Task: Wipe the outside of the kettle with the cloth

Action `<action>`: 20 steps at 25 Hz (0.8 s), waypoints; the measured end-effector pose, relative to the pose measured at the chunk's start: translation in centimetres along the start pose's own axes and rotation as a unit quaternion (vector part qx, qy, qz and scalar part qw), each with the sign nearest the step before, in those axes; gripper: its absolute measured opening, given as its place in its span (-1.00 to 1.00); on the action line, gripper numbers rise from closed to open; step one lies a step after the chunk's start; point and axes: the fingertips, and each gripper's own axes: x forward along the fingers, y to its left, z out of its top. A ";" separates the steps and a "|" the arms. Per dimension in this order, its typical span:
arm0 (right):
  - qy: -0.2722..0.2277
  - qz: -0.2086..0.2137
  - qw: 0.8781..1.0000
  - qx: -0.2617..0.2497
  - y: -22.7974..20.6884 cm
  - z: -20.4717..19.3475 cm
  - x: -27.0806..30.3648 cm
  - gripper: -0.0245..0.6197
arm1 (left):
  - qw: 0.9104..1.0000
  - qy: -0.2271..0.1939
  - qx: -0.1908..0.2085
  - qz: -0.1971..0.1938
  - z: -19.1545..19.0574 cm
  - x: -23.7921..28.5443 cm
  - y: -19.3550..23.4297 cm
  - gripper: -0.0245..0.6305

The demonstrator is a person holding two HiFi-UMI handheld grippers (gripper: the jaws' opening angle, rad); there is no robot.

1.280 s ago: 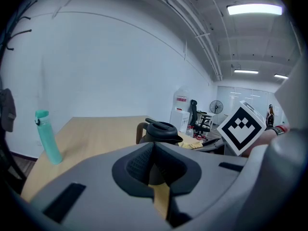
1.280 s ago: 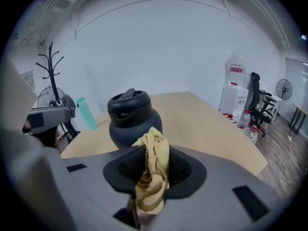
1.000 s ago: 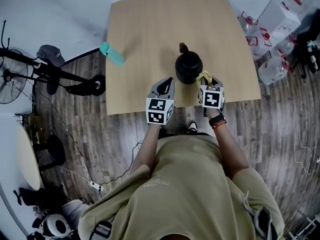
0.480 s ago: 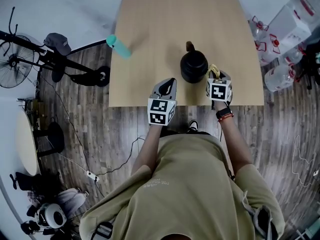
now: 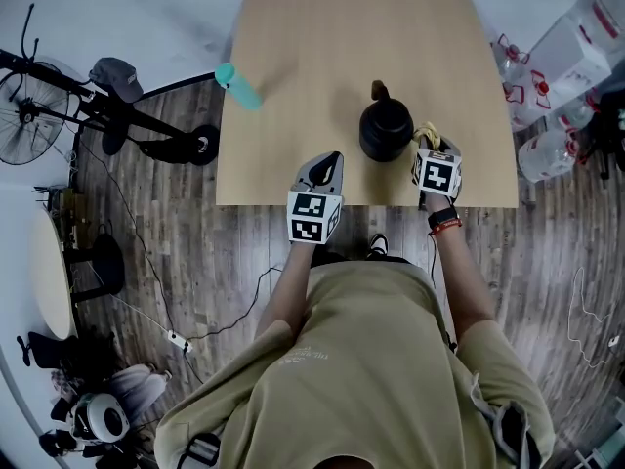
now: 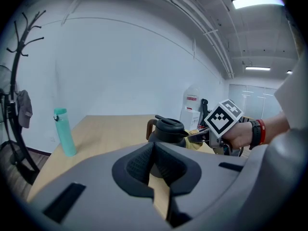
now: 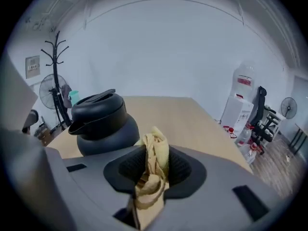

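Right tool (image 7: 152, 170): jaws clamped on the yellow cloth (image 7: 154, 153). The bunched fabric stands up between the pads and hangs down behind them. In the head view the right tool (image 5: 430, 150) is over the near right part of the worktop (image 5: 322, 47), and the cloth (image 5: 425, 133) sticks out ahead of its tips.

Kettle (image 7: 103, 121): black, upright on the worktop, lid on. It sits just ahead and to the left of the right tool. In the head view the kettle (image 5: 385, 130) has its handle turned away from both tools. The cloth is right against its near right flank, but actual contact cannot be made out.

Left tool (image 6: 153, 150): jaws together at the tips, nothing held. A sliver of worktop shows through behind them. In the head view the left tool (image 5: 330, 162) is over the near edge of the worktop. From this tool the kettle (image 6: 168, 131) is ahead and slightly right, clear of the jaws. The right tool's marker cube and the hand holding it are farther right.

Teal bottle (image 6: 64, 131): upright, far ahead and left of the left tool, well apart from the kettle. It stands near the worktop's left edge (image 5: 238, 86).
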 end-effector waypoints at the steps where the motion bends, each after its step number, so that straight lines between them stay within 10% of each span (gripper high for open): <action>1: 0.001 -0.003 1.000 0.008 0.1 -0.2 -0.3 -0.56 | 1.000 0.000 0.000 -0.003 0.1 0.1 0.3 -0.85; 20: 0.033 0.070 0.989 0.130 12.7 -5.5 -3.8 -0.55 | 0.997 -0.015 0.029 -0.071 1.6 0.4 5.3 -0.85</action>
